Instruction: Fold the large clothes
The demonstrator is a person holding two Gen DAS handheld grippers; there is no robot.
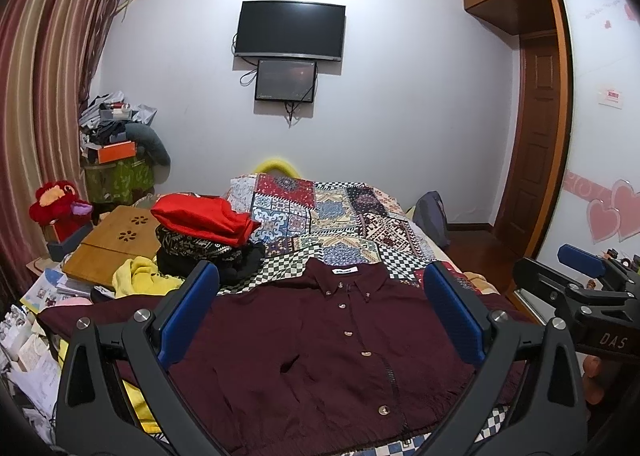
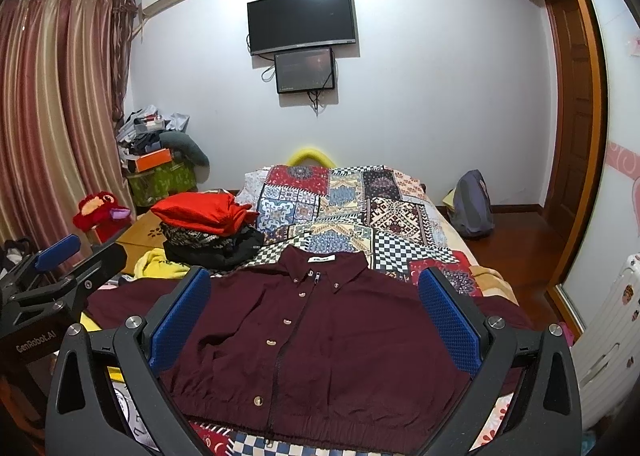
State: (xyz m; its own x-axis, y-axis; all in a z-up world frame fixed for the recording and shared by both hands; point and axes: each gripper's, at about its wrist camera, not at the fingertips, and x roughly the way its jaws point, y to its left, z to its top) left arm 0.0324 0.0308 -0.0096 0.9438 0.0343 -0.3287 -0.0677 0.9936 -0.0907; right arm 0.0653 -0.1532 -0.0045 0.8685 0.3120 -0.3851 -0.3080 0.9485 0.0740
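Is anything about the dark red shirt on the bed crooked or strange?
The maroon shirt lies flat and buttoned, collar away from the camera. One oddity: a small dark pucker or hole left of the buttons, visible only in the left wrist view; which it is I cannot tell.

The maroon jacket (image 1: 320, 344) has its hem cut off by the bottom edge; its sleeves vanish behind the gripper fingers (image 1: 188, 312).
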